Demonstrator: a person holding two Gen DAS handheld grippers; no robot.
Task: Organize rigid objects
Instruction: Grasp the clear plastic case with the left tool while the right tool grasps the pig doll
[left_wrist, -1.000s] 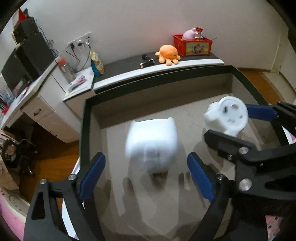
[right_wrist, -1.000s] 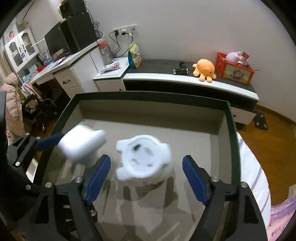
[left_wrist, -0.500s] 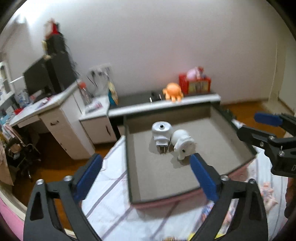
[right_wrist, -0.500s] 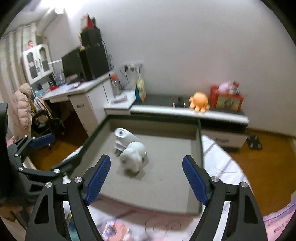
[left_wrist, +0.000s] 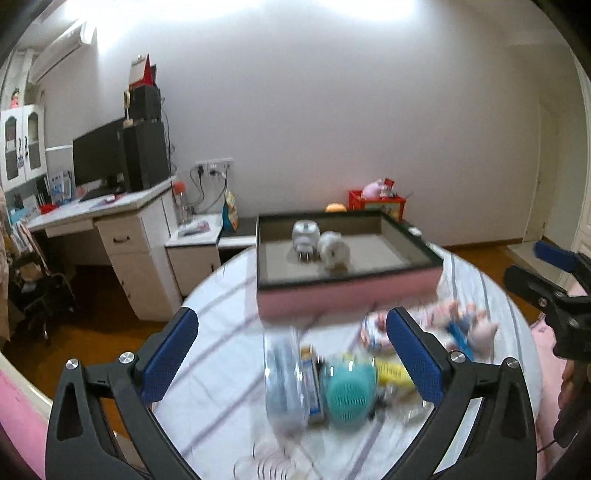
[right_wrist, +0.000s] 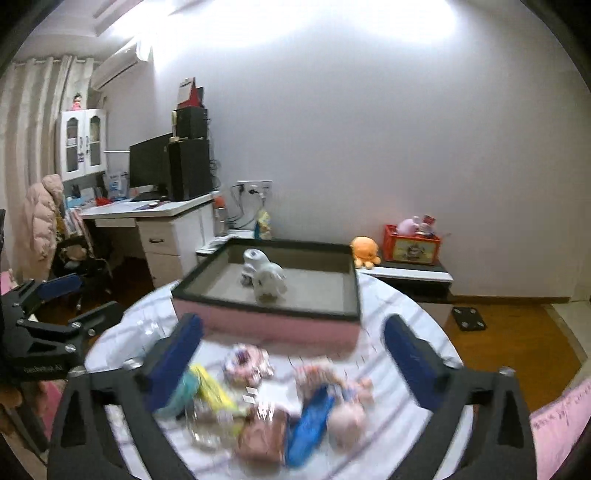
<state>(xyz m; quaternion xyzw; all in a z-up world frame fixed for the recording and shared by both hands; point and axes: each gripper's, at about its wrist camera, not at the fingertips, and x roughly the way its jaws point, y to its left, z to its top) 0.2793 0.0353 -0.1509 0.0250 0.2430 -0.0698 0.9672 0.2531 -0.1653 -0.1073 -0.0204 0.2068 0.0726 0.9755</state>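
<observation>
Left gripper (left_wrist: 293, 354): jaws spread wide, having opened further within the past second; nothing clamped; blue pads over the blurred clutter at 6 o'clock.
Right gripper (right_wrist: 295, 360): jaws wide apart, just opened further; nothing between the pads; also visible at 3 o'clock in the left wrist view.
Tray (left_wrist: 351, 293): pink-sided, dark-rimmed, grey floor; on the striped cloth (left_wrist: 221, 332), at 12 o'clock from both grippers, well apart from them.
White plug adapter (left_wrist: 305, 236): inside the tray, toward its far left, prongs facing the camera.
Second white adapter (left_wrist: 334, 253): just beside the first, at its 4 o'clock, seemingly touching; blurred.
Clutter near the jaws: teal round brush (left_wrist: 349, 393), clear blue-tinted bottle (left_wrist: 284, 376), yellow packet (right_wrist: 210, 391), blue item (right_wrist: 310, 417), pink doll figure (right_wrist: 343, 410); all motion-blurred.
Background: orange octopus plush (right_wrist: 365, 251) and red box (right_wrist: 410, 245) on a low cabinet at 1 o'clock; desk with monitor (right_wrist: 149, 171) at 10 o'clock.
</observation>
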